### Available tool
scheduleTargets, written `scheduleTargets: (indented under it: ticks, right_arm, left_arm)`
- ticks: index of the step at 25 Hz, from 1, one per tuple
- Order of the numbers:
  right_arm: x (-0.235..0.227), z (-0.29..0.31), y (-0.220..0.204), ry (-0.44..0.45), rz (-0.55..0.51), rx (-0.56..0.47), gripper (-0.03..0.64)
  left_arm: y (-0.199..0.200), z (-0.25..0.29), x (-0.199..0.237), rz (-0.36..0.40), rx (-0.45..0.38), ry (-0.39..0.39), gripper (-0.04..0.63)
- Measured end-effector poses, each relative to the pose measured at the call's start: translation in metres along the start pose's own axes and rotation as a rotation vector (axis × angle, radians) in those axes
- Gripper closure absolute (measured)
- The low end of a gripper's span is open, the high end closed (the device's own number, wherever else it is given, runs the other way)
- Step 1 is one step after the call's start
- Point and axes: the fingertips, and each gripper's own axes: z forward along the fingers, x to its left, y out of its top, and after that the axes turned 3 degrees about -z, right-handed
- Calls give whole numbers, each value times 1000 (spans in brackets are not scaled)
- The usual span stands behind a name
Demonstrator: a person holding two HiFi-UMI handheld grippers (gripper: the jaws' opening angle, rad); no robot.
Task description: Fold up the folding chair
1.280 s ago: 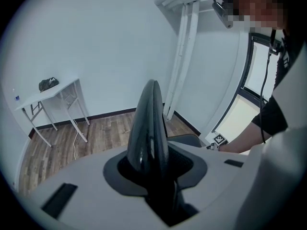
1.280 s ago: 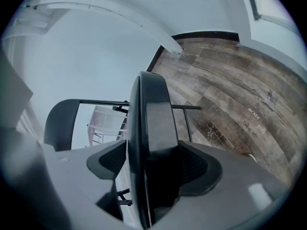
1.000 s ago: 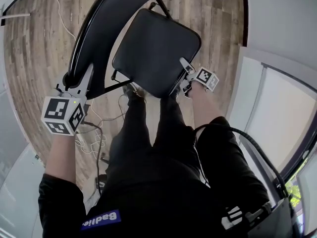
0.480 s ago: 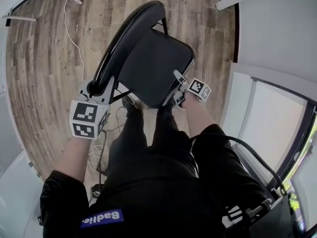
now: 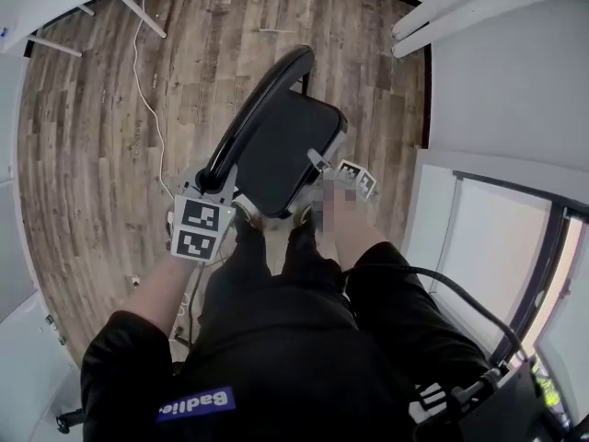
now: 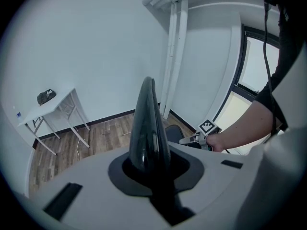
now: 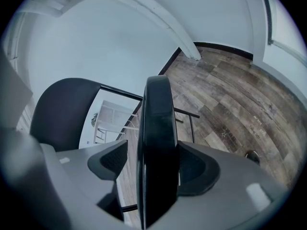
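The black folding chair stands on the wood floor in front of the person's legs. Its seat (image 5: 287, 145) is tipped up steeply against the curved backrest (image 5: 262, 109). My left gripper (image 5: 217, 180) holds the backrest's near top edge (image 6: 147, 121); its jaws are closing and the pads press on that edge (image 6: 151, 169). My right gripper (image 5: 319, 166) grips the padded front edge of the seat (image 7: 156, 119), which fills the wide gap of its jaws (image 7: 154, 169). The left gripper view also shows the right gripper (image 6: 195, 139) on the seat (image 6: 173, 131).
A white table (image 6: 53, 107) stands at the far left wall, with a white cable (image 5: 147, 81) on the floor near it. White pipes (image 6: 173, 51) run up the corner. A window (image 5: 479, 247) lies to the right. The chair's metal frame tubes (image 7: 188, 113) sit behind the seat.
Both grippers have risen. The seat has swung up closer to the backrest, and the chair sits farther up and smaller in the head view. The left gripper slid along the backrest's edge.
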Motion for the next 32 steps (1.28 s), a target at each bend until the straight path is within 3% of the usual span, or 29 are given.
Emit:
scheduleTargets:
  ticks: [6, 12, 20, 32]
  right_arm:
    - [31, -2, -3, -18, -47, 48, 316]
    - [64, 9, -6, -99, -64, 92, 315]
    - [117, 29, -13, -101, -115, 123, 318]
    - [151, 48, -19, -179, -182, 145, 322]
  left_arm:
    - [7, -10, -22, 29, 10, 9, 538]
    - [12, -18, -24, 33, 13, 15, 538]
    - [15, -27, -24, 34, 7, 29, 538]
    - [19, -32, -24, 29, 10, 31, 537]
